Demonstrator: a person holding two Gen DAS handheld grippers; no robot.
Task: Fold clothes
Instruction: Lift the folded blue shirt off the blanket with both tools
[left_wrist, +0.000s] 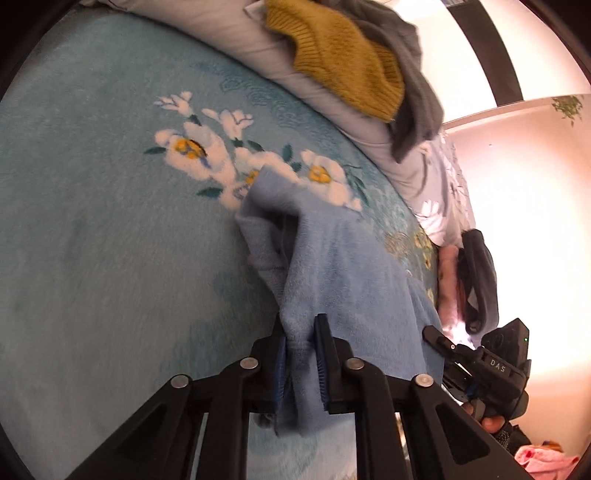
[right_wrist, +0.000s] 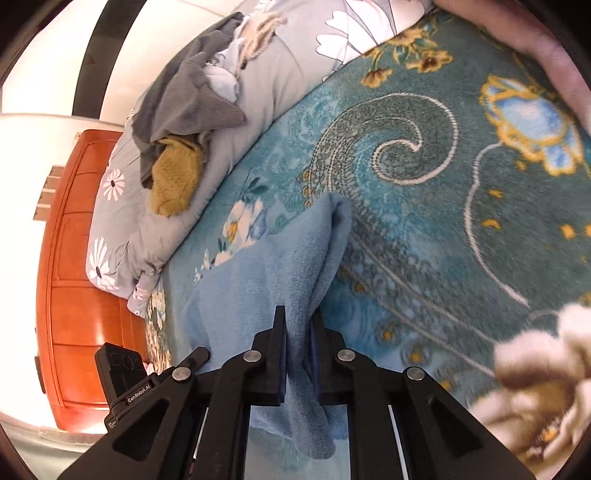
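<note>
A light blue fleece garment (left_wrist: 340, 258) lies on the teal floral blanket (left_wrist: 92, 221) that covers the bed. My left gripper (left_wrist: 301, 332) is shut on one bunched edge of it, cloth pinched between the pads. In the right wrist view the same blue garment (right_wrist: 258, 280) runs up from my right gripper (right_wrist: 299, 325), which is shut on another edge of it. The cloth is lifted a little and hangs in folds from both grips. The right gripper's black body (left_wrist: 491, 365) shows at the lower right of the left wrist view.
A grey quilt with white daisies (right_wrist: 155, 229) lies along the bed's far side, with a mustard knit sweater (left_wrist: 343, 62) and a dark grey garment (left_wrist: 417, 92) piled on it. Pink clothing (left_wrist: 452, 288) sits by the bed's edge. An orange wooden cabinet (right_wrist: 85, 295) stands beyond.
</note>
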